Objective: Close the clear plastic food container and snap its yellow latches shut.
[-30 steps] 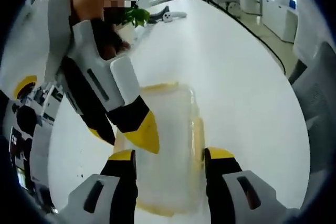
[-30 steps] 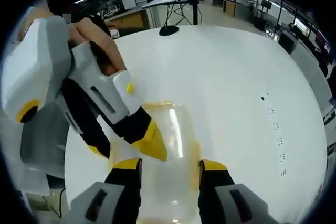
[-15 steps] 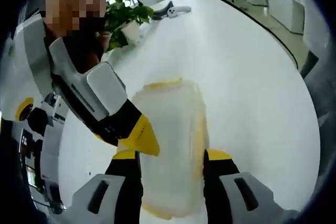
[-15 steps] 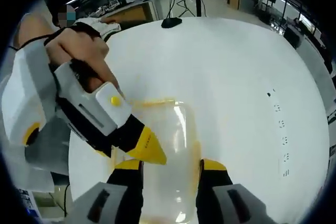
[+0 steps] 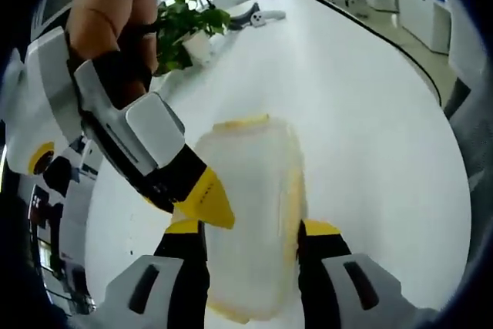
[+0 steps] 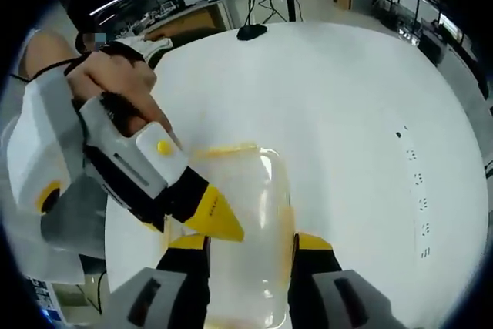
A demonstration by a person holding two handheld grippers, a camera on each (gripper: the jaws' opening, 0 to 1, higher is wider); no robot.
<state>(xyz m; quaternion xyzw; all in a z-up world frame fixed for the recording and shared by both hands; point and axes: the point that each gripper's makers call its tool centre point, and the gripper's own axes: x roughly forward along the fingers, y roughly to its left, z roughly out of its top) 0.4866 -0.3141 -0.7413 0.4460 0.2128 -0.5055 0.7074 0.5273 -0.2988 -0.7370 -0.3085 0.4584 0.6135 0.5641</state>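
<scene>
Two claws sit on one container, w/ the job looking partly done. The clear food container (image 5: 250,229) lies flat on the white bench (image 5: 362,113), lower centre of the left gripper view, lid apparently down on the box; nothing shows it standing open. A yellow latch (image 5: 240,122) runs along its far end, and another yellow strip (image 5: 291,206) shows along the right long side. Whether either is snapped can't be told; plastic is hazy and blurred.

Left claw (image 5: 250,230): jaws apart, straddling the container's width, yellow tips at both long sides, looks like contact but grip pressure can't be told. The other gripper comes in from upper left of that view, yellow tip at the container's left edge.

In the right gripper view the container (image 6: 246,236) again sits lower centre, far-end latch (image 6: 223,149) at its top edge. Right claw (image 6: 250,240) likewise spread across the container, tips beside both long sides. The other gripper enters from the left, held by a hand (image 6: 115,82), tip down on the left edge.

Judgement: lid-closing step prob. done; remaining = press each latch down and confirm. A potted plant (image 5: 185,25) stands well apart, upper left of the left gripper view.
</scene>
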